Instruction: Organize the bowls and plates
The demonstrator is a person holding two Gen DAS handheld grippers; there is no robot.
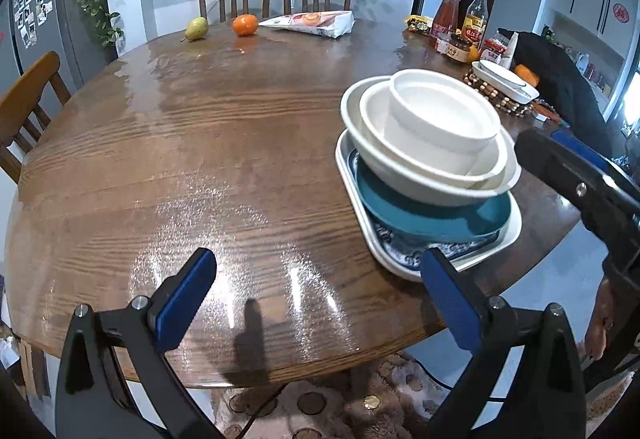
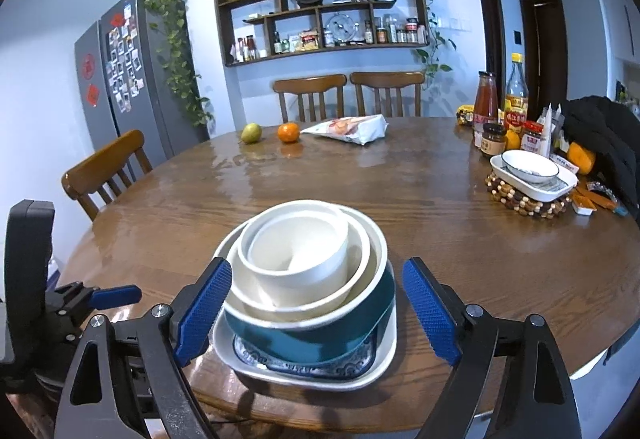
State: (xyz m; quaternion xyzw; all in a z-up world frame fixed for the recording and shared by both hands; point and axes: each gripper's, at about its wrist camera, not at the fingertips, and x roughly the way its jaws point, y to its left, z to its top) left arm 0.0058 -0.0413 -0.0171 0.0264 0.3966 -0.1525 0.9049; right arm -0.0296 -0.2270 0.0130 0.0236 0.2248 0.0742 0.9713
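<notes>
A stack stands near the front edge of the round wooden table: three nested white bowls on a teal bowl on a white rectangular plate with a blue pattern. The same stack shows in the right wrist view, on the plate. My left gripper is open and empty over the table edge, left of the stack. My right gripper is open with its fingers either side of the stack, apart from it. A second white dish with a bowl sits on a beaded trivet at the right.
A pear, an orange and a snack bag lie at the far side. Bottles and jars and a black bag crowd the right. Chairs ring the table.
</notes>
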